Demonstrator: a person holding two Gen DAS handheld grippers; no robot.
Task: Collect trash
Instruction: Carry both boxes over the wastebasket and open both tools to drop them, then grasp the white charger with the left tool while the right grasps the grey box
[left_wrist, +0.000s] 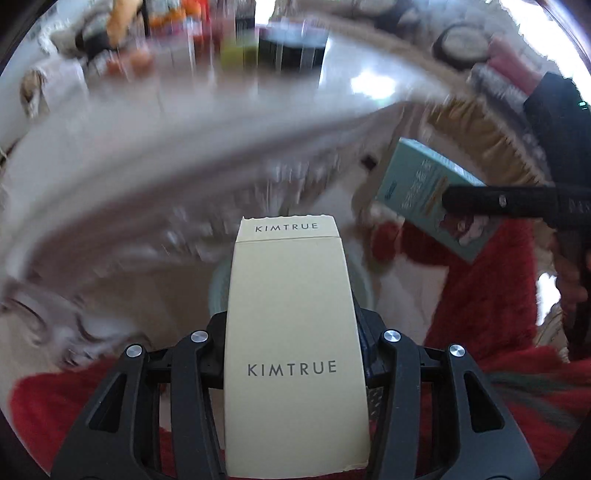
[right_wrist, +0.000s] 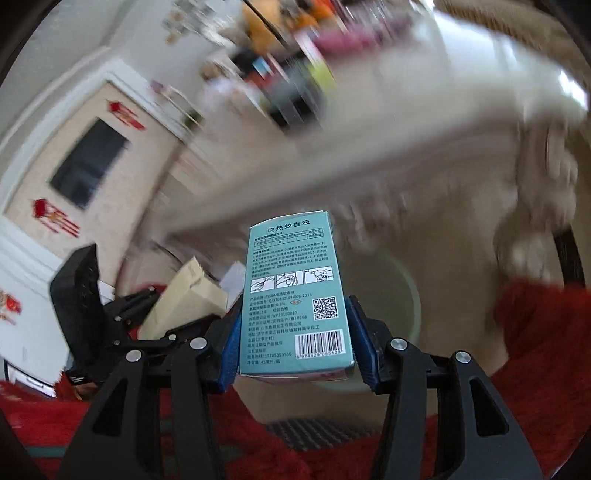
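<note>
My left gripper (left_wrist: 291, 354) is shut on a cream KIMTRUE carton (left_wrist: 291, 332), held upright in the air. My right gripper (right_wrist: 295, 343) is shut on a teal mosquito-liquid box (right_wrist: 295, 291) with a barcode and QR code. In the left wrist view the teal box (left_wrist: 417, 192) and the right gripper's finger (left_wrist: 491, 201) show at the right. In the right wrist view the cream carton (right_wrist: 184, 299) and the left gripper (right_wrist: 122, 317) show at the left. A pale green bin (right_wrist: 399, 295) sits below, behind the teal box; its rim also shows in the left wrist view (left_wrist: 218, 291).
A red fluffy rug (right_wrist: 535, 350) covers the floor below both grippers. A blurred white table edge (left_wrist: 184, 155) curves across above. A dark screen (right_wrist: 88, 162) hangs on the wall at left. Shelves with coloured items are blurred at the back.
</note>
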